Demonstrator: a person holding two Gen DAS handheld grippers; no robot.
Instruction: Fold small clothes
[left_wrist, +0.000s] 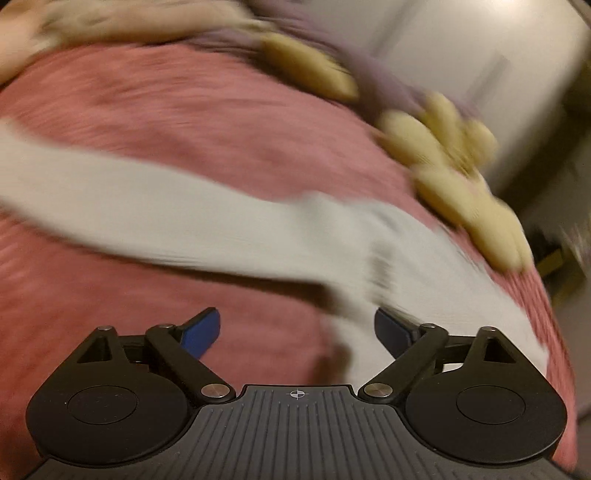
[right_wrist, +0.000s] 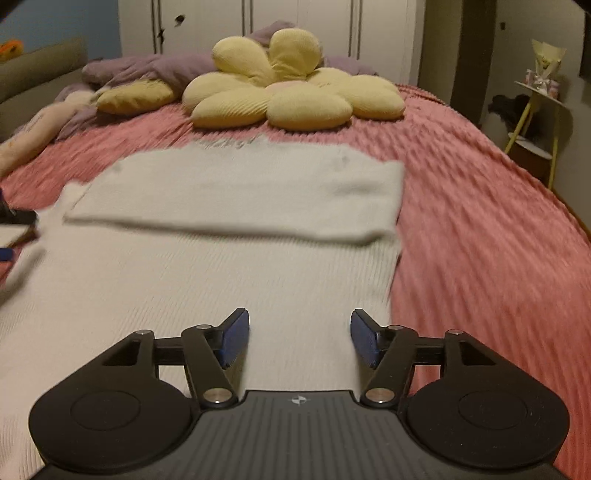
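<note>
A white ribbed knit garment (right_wrist: 207, 266) lies flat on the pink bedspread (right_wrist: 480, 229), with one sleeve folded across its upper part (right_wrist: 236, 192). My right gripper (right_wrist: 299, 338) is open and empty, just above the garment's near right part. In the left wrist view, which is blurred, a long white sleeve (left_wrist: 155, 206) stretches left across the pink bedspread (left_wrist: 184, 122). My left gripper (left_wrist: 297, 332) is open and empty, with its right finger (left_wrist: 391, 330) beside the white cloth.
A yellow flower-shaped cushion (right_wrist: 291, 88) and a purple blanket (right_wrist: 147, 70) lie at the head of the bed. The cushion also shows in the left wrist view (left_wrist: 454, 162). A small yellow-legged shelf (right_wrist: 535, 122) stands right of the bed. White wardrobe doors (right_wrist: 295, 18) are behind.
</note>
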